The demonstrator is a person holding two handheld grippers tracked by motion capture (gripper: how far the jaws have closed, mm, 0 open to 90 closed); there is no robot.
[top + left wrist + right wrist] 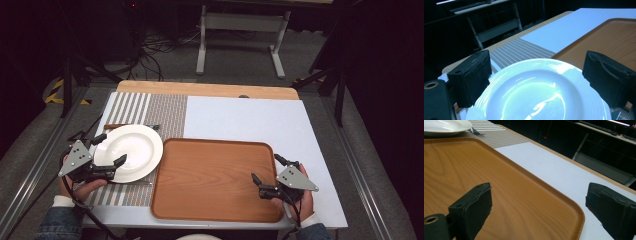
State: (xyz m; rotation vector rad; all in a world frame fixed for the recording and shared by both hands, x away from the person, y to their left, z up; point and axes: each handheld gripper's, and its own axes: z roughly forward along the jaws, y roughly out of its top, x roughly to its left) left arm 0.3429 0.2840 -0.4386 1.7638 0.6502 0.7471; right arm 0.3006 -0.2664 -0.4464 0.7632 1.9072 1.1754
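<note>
A white plate (131, 150) lies on a striped placemat (160, 112) at the table's left. My left gripper (109, 150) is over the plate's near-left rim, open, one jaw at each side of that rim and nothing pressed between them. Its own view has the plate (541, 95) spreading wider than the gap between the jaws of my left gripper (536, 66). A wooden tray (210, 200) sits in the middle. My right gripper (268, 169) hovers open over the tray's right edge; in its view the tray's corner (564, 207) lies between the jaws of the gripper (539, 195).
A fork (151, 127) lies behind the plate on the placemat, its tines also in the right gripper view (475, 131). A white sheet (250, 120) covers the table's right and far side. The table's wooden far edge (210, 89) borders a dark floor with a desk frame (240, 30).
</note>
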